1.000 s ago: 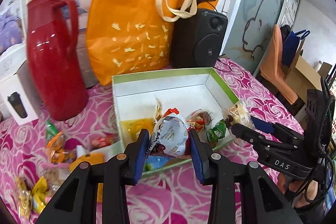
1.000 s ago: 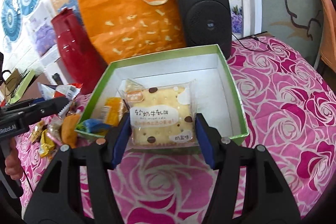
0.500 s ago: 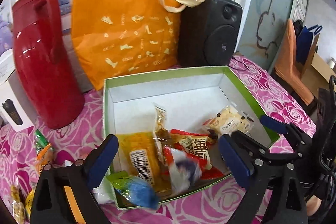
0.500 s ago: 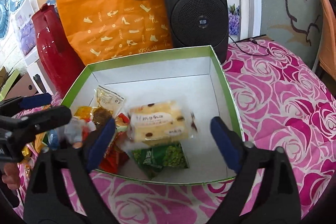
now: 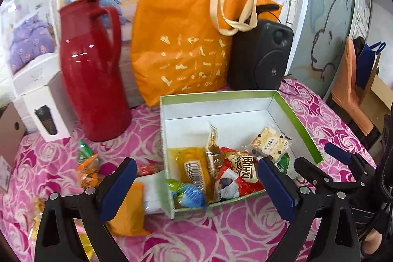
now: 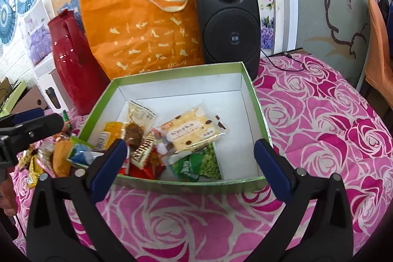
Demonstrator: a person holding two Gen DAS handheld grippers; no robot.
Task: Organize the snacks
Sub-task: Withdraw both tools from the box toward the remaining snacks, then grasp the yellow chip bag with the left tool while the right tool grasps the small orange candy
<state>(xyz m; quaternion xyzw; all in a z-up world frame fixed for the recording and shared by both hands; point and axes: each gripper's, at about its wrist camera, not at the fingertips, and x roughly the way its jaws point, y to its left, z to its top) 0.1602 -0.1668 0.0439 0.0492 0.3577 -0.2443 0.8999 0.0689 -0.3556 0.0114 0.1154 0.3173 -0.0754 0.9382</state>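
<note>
left tongs (image 5: 196, 186) and right tongs (image 6: 189, 167) both spread apart and empty, snacks (image 6: 172, 139) lying ahead between them in green-rimmed box (image 6: 258, 100), loose packets (image 5: 86, 163) left, red flask (image 5: 91, 70), orange bag (image 6: 147, 28), speaker (image 6: 231, 23) standing beyond.

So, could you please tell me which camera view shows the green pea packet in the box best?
The right wrist view: the green pea packet lies nearly whole in the box, under the cracker pack. The left wrist view shows only a green sliver beside the left gripper's right finger.
</note>
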